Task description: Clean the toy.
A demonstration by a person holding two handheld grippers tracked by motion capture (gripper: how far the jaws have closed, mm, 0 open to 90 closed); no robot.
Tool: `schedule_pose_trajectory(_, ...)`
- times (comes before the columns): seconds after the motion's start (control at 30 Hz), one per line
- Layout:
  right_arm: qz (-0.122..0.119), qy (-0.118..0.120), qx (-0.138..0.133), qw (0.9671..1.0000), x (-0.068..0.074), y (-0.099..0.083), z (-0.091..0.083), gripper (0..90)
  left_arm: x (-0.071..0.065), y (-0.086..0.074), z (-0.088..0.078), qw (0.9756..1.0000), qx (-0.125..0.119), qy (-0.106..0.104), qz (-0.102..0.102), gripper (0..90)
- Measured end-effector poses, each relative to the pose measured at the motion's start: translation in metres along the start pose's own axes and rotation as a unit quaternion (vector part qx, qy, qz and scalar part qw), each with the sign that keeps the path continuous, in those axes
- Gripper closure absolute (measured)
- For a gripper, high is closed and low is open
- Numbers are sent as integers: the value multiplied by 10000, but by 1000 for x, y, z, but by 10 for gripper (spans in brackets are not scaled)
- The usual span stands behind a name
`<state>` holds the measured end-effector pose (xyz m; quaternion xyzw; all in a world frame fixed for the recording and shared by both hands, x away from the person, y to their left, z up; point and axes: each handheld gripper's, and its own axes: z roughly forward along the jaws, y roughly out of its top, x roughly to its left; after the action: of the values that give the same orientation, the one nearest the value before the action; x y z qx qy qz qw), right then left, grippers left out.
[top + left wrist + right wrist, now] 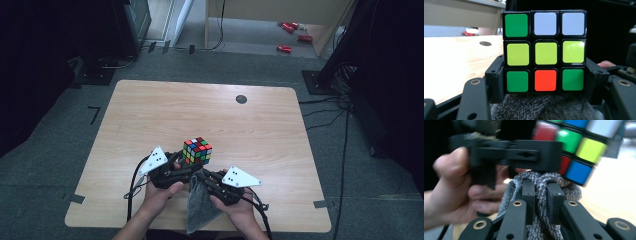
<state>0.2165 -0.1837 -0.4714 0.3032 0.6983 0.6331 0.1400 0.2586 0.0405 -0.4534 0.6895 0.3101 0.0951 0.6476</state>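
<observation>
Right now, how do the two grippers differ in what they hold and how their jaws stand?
The left gripper clamps a rigid, many-coloured puzzle cube by its sides, jaws set wide apart; the right gripper pinches a soft grey cloth, jaws almost together. The cube is held off the table, while the cloth hangs down from the right gripper. Both are hand-held, black, and meet just under the cube.

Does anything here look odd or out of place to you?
Nothing looks damaged. The puzzle cube is scrambled, its colours mixed, clamped in the left gripper. The right gripper pinches a grey cloth that hangs over the table edge. Some red things lie scattered on the floor beyond.
</observation>
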Motion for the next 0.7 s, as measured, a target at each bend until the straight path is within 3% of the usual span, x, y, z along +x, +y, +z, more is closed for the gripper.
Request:
schedule_pose_trajectory(0.1, 643, -366, -43, 9973, -10, -4, -2, 804, -2, 1, -2, 9999, -101, -93, -54, 347)
schedule_pose_trajectory(0.17, 868, -566, -78, 9946, -15, -7, -3, 806, -4, 1, 0, 9999, -86, -70, 3, 347)
schedule_pose_trajectory(0.2, 929, -517, -100, 9943, -16, -7, -4, 806, -5, 0, 1, 9999, -67, -86, -18, 347)
schedule_pose_trajectory(0.27, 922, -357, -128, 9950, -12, -7, -2, 805, -6, -2, 3, 9999, -49, -90, -13, 347)
schedule_pose_trajectory(0.37, 718, -174, -130, 9972, -2, -6, 2, 805, -7, -3, 4, 9999, -4, -109, -7, 347)
schedule_pose_trajectory(0.43, 639, -389, -149, 9971, -2, -5, 1, 807, -7, -2, 3, 9999, -57, -120, -13, 347)
schedule_pose_trajectory(0.53, 810, -745, -254, 9936, -13, -6, -5, 807, -7, 0, 1, 9998, -99, -138, -43, 347)
schedule_pose_trajectory(0.6, 914, -712, -298, 9928, -16, -7, -7, 807, -7, 0, 2, 9998, -49, -164, -58, 347)
schedule_pose_trajectory(0.7, 854, -549, -242, 9945, -7, -9, -1, 805, -9, -3, 5, 9999, 15, -166, -27, 347)
